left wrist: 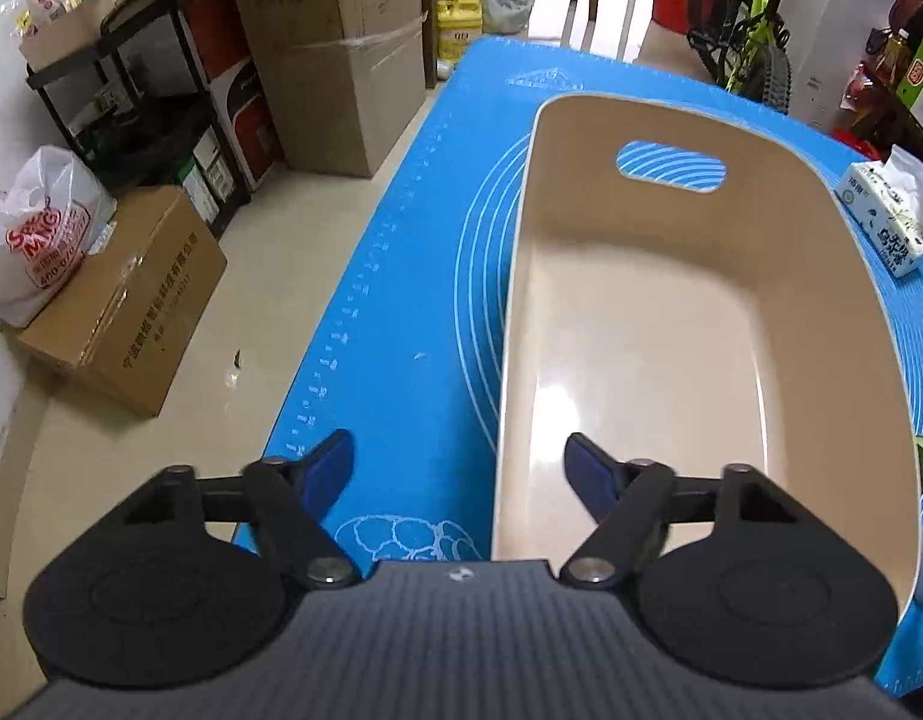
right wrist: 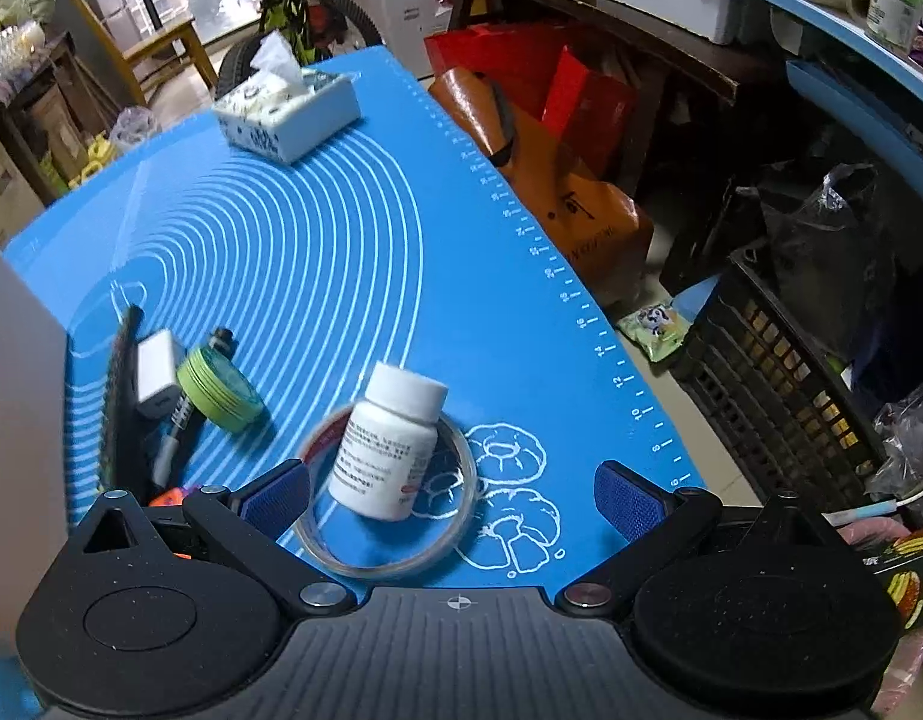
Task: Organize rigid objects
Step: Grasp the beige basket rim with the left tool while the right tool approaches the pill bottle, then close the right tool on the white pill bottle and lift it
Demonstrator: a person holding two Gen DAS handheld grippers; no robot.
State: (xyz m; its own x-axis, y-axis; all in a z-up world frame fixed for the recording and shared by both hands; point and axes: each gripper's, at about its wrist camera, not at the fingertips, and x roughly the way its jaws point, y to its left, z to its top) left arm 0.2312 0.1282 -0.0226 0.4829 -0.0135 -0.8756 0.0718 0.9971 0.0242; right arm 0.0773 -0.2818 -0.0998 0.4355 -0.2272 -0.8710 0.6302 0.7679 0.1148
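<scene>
The left claw (left wrist: 461,468) stood released, straddling the beige bin's (left wrist: 701,312) left wall at lower centre; blue mat (left wrist: 401,312) lay bare toward the worktop edge at left. Only the right-wrist view showed the white bottle (right wrist: 389,444) inside a clear tape ring (right wrist: 395,546), between the released right claw's (right wrist: 455,498) pads; its label was unreadable

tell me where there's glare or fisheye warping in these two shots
Left wrist view: a bright ceiling-light glare patch sits on the floor of the empty beige plastic bin, and the glossy floor tiles shine too. Right wrist view: the blue silicone mat edge bows strongly; the white pill bottle looks sharp.
</scene>
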